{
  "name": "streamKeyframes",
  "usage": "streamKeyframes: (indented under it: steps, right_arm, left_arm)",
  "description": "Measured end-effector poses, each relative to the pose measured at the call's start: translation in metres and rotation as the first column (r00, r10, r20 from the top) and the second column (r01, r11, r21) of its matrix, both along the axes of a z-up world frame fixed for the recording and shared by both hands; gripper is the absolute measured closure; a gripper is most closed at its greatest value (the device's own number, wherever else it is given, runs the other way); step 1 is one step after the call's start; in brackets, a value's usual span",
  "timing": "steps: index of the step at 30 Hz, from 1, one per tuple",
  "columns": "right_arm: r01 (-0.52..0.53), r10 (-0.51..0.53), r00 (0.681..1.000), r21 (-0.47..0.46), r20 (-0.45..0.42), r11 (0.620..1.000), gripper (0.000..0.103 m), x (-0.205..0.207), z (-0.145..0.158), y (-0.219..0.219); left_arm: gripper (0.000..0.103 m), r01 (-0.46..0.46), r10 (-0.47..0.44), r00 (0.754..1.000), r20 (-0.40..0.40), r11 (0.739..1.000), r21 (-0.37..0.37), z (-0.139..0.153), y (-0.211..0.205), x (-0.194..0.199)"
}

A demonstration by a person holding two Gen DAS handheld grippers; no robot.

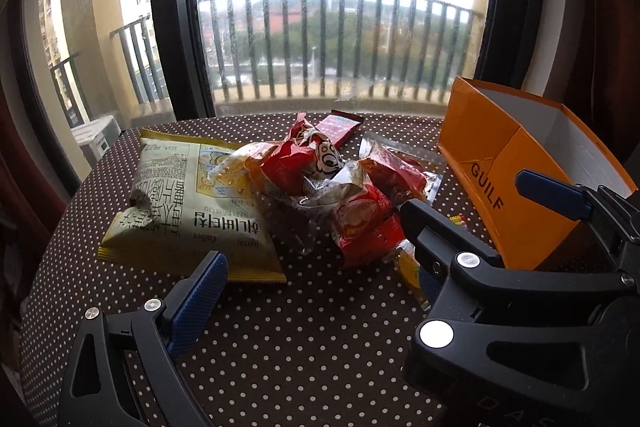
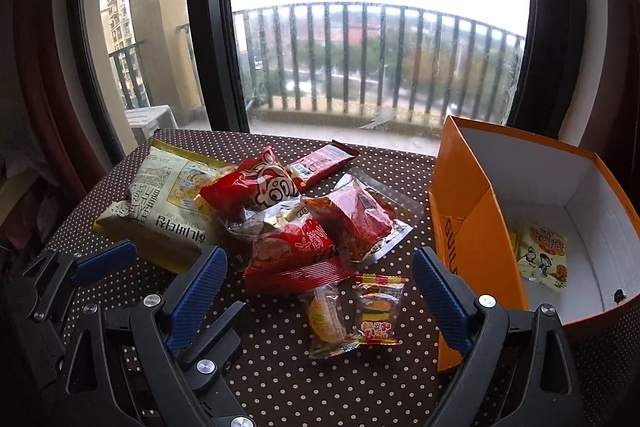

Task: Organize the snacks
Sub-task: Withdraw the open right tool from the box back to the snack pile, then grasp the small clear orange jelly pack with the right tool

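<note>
A heap of snacks lies on the dotted tablecloth (image 1: 280, 347): a yellow chip bag (image 1: 188, 203) (image 2: 160, 211), red packets (image 1: 360, 223) (image 2: 296, 251), a clear pouch (image 2: 360, 219) and a dark red bar (image 2: 320, 163). Two small candy packs (image 2: 352, 315) lie nearest me. At the right, an open orange box (image 1: 492, 195) (image 2: 472, 227) holds one small packet (image 2: 544, 255). My left gripper (image 1: 320, 291) (image 2: 184, 277) is open and holds nothing. My right gripper (image 2: 320, 279) (image 1: 468, 195) is open around the candy packs, above them. The two grippers overlap; the left one's right finger is hidden.
The table's far edge meets a tall window (image 2: 360, 47) with a balcony railing (image 1: 340, 39) outside. Dark curtains (image 1: 24, 147) hang at both sides. Bare cloth (image 2: 288, 379) shows in front of the heap.
</note>
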State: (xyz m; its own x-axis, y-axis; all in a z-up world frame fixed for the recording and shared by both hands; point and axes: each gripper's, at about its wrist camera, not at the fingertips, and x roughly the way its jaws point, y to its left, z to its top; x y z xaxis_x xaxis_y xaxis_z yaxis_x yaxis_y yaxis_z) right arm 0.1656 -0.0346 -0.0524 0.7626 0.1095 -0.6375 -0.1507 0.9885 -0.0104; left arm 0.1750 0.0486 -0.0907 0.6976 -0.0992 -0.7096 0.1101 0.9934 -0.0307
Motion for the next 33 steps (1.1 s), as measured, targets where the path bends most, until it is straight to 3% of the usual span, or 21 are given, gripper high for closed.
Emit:
streamKeyframes:
  steps: [8, 13, 20, 23, 25, 29, 33]
  right_arm:
    - [0.008, -0.008, 0.997, 0.001, -0.074, 1.000, 0.008, 0.009, -0.036, -0.001]
    - [0.009, -0.010, 0.992, -0.003, -0.125, 1.000, 0.016, 0.017, -0.056, 0.001]
    - [-0.005, 0.001, 0.982, -0.021, -0.189, 1.000, 0.041, 0.029, -0.079, 0.004]
    - [-0.021, 0.015, 0.979, -0.031, -0.204, 0.999, 0.058, 0.032, -0.082, 0.007]
    - [-0.017, 0.017, 0.967, 0.002, -0.253, 1.000, 0.060, 0.035, -0.089, 0.005]
    - [-0.013, 0.007, 0.971, -0.025, -0.239, 1.000, 0.072, 0.034, -0.090, 0.007]
    - [-0.004, 0.005, 0.970, 0.004, -0.244, 1.000, 0.074, 0.035, -0.088, 0.002]
  left_arm:
    - [0.006, -0.015, 0.014, 0.999, -0.048, 1.000, -0.018, -0.032, 0.004, 0.004]
    - [0.006, -0.016, 0.013, 0.996, -0.089, 1.000, -0.025, -0.050, 0.006, 0.006]
    - [0.006, -0.005, 0.002, 0.991, -0.135, 1.000, -0.020, -0.069, 0.002, 0.013]
    - [0.006, -0.006, 0.004, 0.990, -0.142, 1.000, -0.014, -0.073, 0.001, 0.015]
    - [0.006, -0.005, 0.005, 0.988, -0.156, 1.000, -0.005, -0.076, -0.001, 0.018]
    - [0.007, -0.005, 0.005, 0.989, -0.149, 1.000, 0.002, -0.079, -0.010, 0.025]
    - [0.007, -0.004, 0.005, 0.991, -0.136, 1.000, 0.003, -0.075, -0.014, 0.025]
